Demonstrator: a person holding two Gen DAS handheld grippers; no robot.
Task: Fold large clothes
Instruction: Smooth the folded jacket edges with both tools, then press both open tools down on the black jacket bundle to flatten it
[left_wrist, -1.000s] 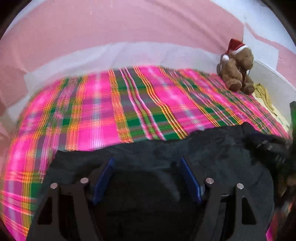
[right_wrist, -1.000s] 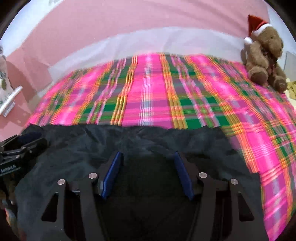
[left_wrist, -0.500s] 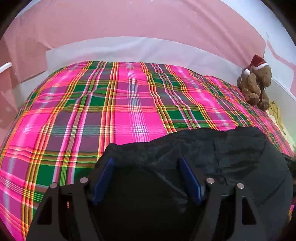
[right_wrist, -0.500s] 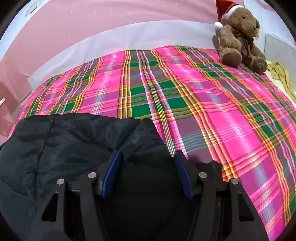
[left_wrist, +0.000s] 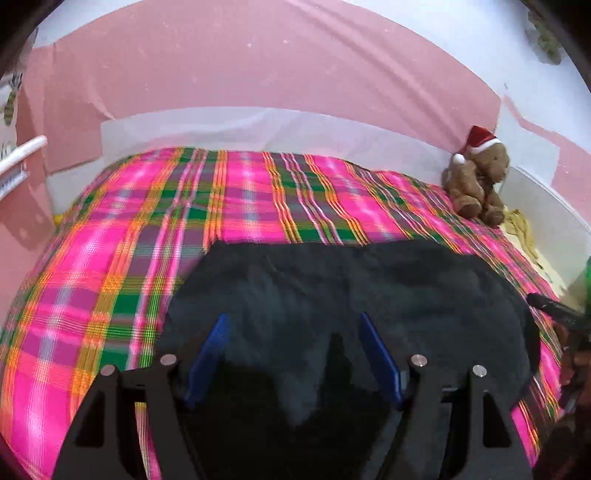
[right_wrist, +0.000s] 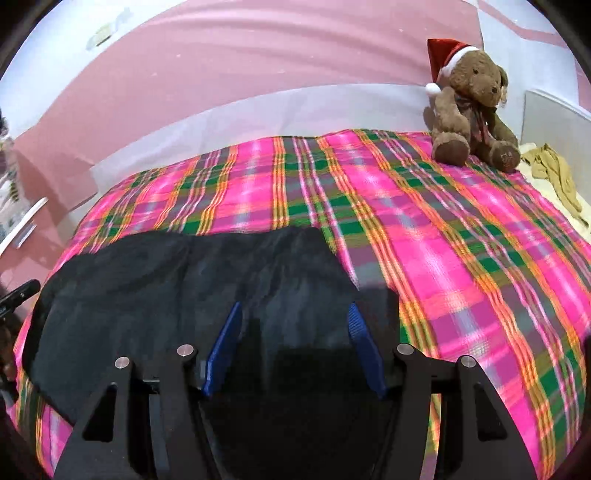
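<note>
Spread flat on the plaid bed (left_wrist: 258, 206) well short of the teddy bear (left_wrist: 476, 181), dark garment (left_wrist: 332, 288) ready for folding, left hand-held gripper (left_wrist: 291, 354) and right hand-held gripper (right_wrist: 293, 343) both wide above it, gripping nothing.

The dark garment (left_wrist: 369, 295) is matt black cloth, soft and finely creased, with a faint sheen like thin synthetic weave. It lies on the bed's plaid cover (left_wrist: 258, 199), a woven cloth in pink, green and orange, flat and dull. At the bed's far right corner sits a teddy bear (right_wrist: 472, 99) of brown plush pile with a red felt-like hat trimmed in white fluff. Beside it lies a crumpled yellowish cloth (right_wrist: 554, 173). The left tool (left_wrist: 291, 354) and right tool (right_wrist: 293, 347) have matt black plastic frames, ribbed blue plastic pads and shiny metal bolt heads.
</note>
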